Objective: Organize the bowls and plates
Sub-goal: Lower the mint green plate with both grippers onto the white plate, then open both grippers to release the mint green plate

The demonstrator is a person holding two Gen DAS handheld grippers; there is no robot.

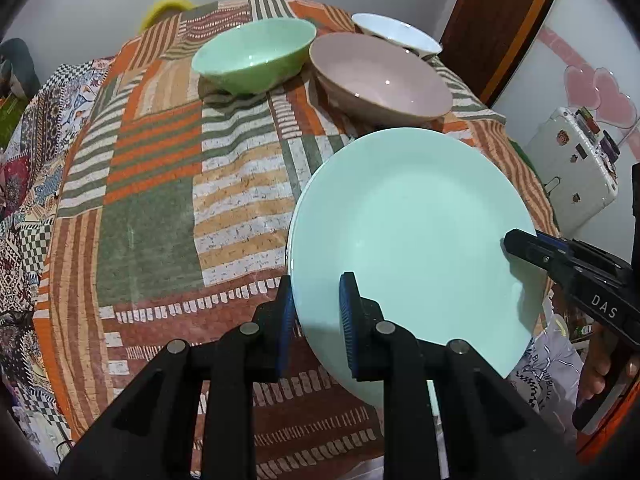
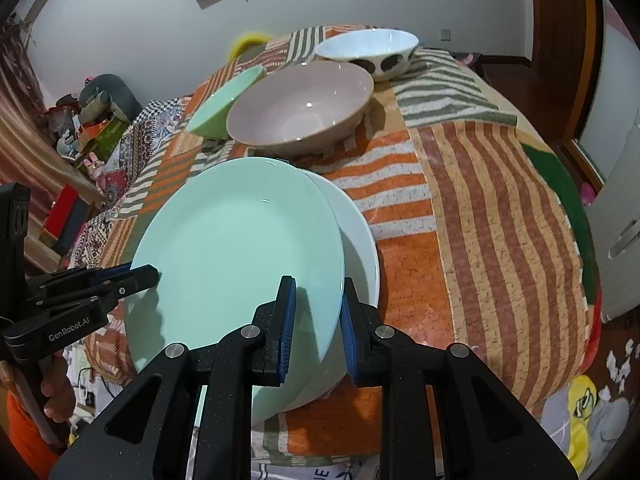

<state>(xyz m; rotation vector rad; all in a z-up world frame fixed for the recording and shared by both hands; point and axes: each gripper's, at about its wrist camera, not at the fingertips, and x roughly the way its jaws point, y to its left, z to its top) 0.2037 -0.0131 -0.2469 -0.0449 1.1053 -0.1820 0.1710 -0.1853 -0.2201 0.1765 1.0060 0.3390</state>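
**Mint plate held from both sides above a white dish**

On the striped patchwork cloth (image 1: 160,184), far left, bare fabric; beyond its far edge, a yellow object (image 1: 166,6), only partly seen. Farther right along the back, three bowls in a row: mint-green bowl (image 1: 256,54) upright, touching or nearly touching the pinkish-beige bowl (image 1: 380,78) beside it, then a white bowl with dark spots (image 2: 370,50) just behind the beige one.

Nearer the front edge, a mint-green plate (image 1: 404,240), tilted, its near side lower. Clamped at its left rim by the left gripper (image 1: 316,320), jaws narrow, one blue pad (image 1: 348,312) over the plate's upper face and the other under the rim. Clamped at the opposite rim by the right gripper (image 2: 318,320), jaws likewise narrow, pads pinching the plate's edge.

Directly under the plate in the right wrist view, a white plate or shallow dish (image 2: 360,240), showing only as a crescent along the mint plate's right side. Touching or just apart there: cannot tell. Resting on the cloth near the table's front edge.

Lower right in the left wrist view, part of a hand (image 1: 600,372) around the right gripper's handle. Beyond the table's right edge, a whitish case with stickers (image 1: 572,168).
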